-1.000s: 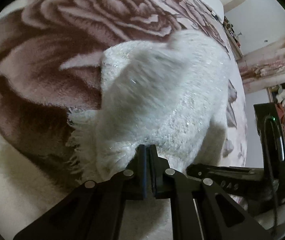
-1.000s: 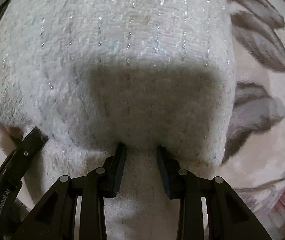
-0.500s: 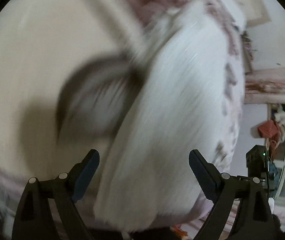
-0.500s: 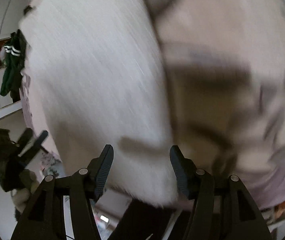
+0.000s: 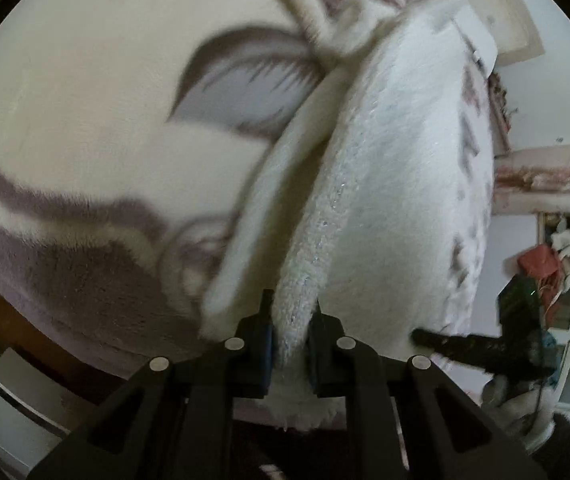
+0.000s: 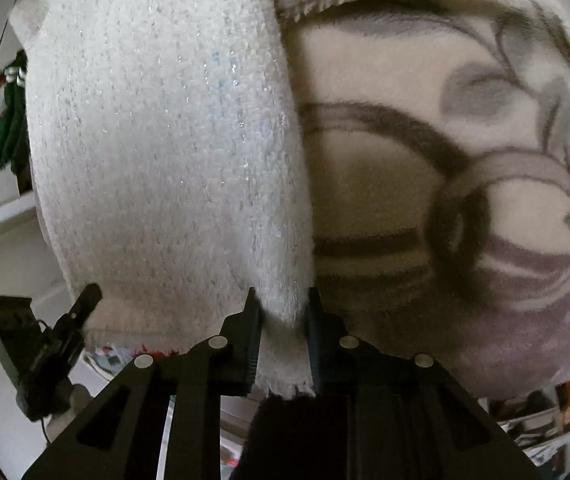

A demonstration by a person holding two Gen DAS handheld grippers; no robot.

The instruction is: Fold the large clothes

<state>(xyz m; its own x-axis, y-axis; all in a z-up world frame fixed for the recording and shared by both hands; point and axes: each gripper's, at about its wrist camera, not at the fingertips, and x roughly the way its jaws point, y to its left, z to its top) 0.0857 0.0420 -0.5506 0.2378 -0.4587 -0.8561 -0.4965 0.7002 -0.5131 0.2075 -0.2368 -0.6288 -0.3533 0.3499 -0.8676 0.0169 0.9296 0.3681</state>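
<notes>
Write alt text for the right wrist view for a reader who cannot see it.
The right gripper is shut on the edge of a fuzzy white sweater, which fills the left half of the picture. To the right lies a cream blanket with grey-purple flower patterns, and the left gripper shows at lower left.

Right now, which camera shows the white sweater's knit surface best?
The right wrist view: the sweater fills its left half, sharp, with glittery threads visible. The left wrist view shows the sweater more edge-on and blurred. Both views show it pinched.
</notes>
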